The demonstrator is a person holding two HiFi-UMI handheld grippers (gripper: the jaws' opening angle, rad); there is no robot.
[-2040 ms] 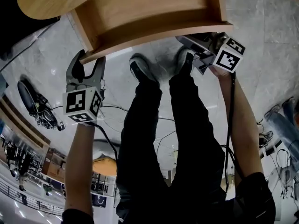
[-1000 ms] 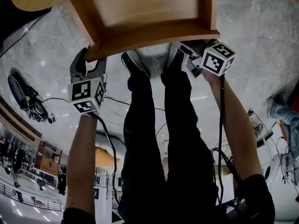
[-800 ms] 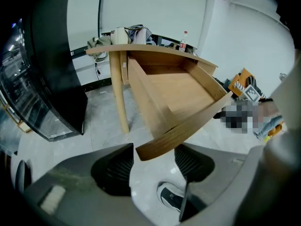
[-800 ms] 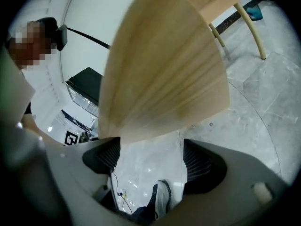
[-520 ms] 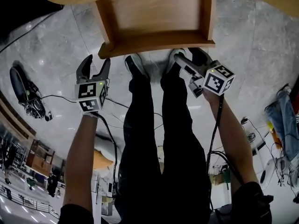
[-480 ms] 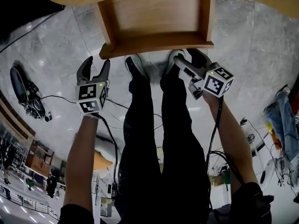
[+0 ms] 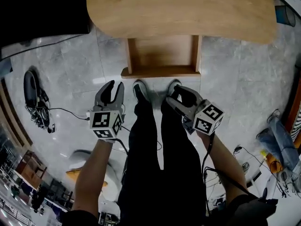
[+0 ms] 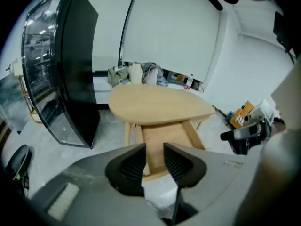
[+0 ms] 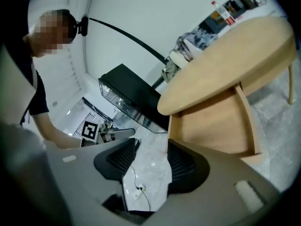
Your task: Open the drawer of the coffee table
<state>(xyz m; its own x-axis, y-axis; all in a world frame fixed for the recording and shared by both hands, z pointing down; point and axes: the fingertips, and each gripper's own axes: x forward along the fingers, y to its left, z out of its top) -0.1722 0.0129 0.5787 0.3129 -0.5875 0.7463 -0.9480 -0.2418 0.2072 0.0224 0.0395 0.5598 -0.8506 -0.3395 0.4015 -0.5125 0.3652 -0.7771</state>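
The left hand-held gripper [image 7: 112, 86] and right hand-held gripper [image 7: 177, 93] have risen clear of the drawer [image 7: 162, 56], jaws just narrowed yet still apart and empty, leaving it pulled out beneath the surface [image 7: 178, 11], so opening looks finished.

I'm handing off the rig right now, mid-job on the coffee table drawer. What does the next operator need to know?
Left gripper: open, nothing between its jaws, which have just been closing; clear of the drawer.
Right gripper: same, empty and clear.
Drawer: pulled out from under the coffee table top, nothing visible inside.
Done: drawer is open.
Left: probably nothing; pull further only if wanted.
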